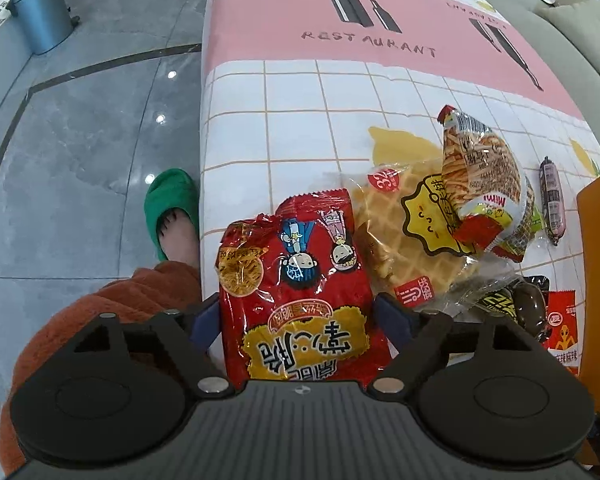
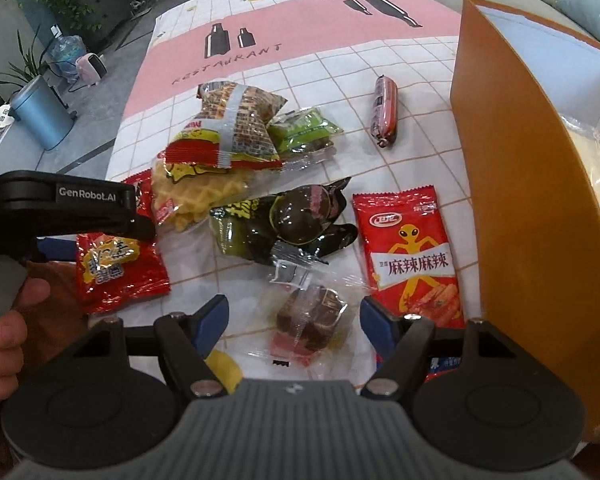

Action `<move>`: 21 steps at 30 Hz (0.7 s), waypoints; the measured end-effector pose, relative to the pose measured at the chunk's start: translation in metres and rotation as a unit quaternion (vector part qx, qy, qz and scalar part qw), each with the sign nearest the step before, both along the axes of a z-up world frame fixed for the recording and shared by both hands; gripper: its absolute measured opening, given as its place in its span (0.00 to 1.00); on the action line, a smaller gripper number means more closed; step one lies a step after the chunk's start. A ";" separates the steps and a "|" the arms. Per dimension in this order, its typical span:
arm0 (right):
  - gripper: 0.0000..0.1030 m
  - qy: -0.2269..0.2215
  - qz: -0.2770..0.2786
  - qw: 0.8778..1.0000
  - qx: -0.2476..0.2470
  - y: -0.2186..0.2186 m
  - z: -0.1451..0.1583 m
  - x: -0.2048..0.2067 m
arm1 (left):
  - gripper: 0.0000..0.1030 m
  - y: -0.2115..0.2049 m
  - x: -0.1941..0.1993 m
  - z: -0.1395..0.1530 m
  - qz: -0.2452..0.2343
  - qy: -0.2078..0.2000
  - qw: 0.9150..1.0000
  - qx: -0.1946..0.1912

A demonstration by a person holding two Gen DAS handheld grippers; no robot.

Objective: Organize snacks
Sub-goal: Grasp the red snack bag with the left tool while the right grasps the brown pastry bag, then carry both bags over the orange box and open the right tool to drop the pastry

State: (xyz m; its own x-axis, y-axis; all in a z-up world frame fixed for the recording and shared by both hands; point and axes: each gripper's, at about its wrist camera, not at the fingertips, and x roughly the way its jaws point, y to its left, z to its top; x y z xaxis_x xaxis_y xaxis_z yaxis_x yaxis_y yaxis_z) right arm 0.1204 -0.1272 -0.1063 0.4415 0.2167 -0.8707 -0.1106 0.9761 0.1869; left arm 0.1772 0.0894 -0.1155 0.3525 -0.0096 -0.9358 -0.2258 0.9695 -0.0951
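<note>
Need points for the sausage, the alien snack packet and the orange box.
sausage [image 2: 385,111], right wrist view, middle of its pink casing.
alien snack packet [image 2: 414,256], right wrist view, on the white text band across its front.
orange box [image 2: 516,184], right wrist view, bare outer side wall.

1. I'm seeing bright, even indoor light in both wrist views, with soft shadows under the snacks.
2. Ceiling lights show as small white spots on the glossy floor [image 1: 100,120].
3. Glare streaks the red noodle packet [image 1: 300,280] and the clear wrapper [image 2: 312,312].
4. Fisheye bends the bench [image 1: 300,120] edges hard, and the corners go black.
5. Print stays sharp mid-frame; the far background is softer.
</note>
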 end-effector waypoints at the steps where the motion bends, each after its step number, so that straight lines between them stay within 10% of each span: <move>1: 0.69 0.003 0.001 1.000 -0.003 0.000 -0.002 0.001 | 0.93 -0.001 0.001 -0.001 -0.002 0.002 1.000 0.000; 21: 0.50 -0.001 -0.006 1.000 0.003 -0.012 -0.002 -0.008 | 0.81 -0.013 -0.012 0.007 -0.041 -0.006 0.999 0.012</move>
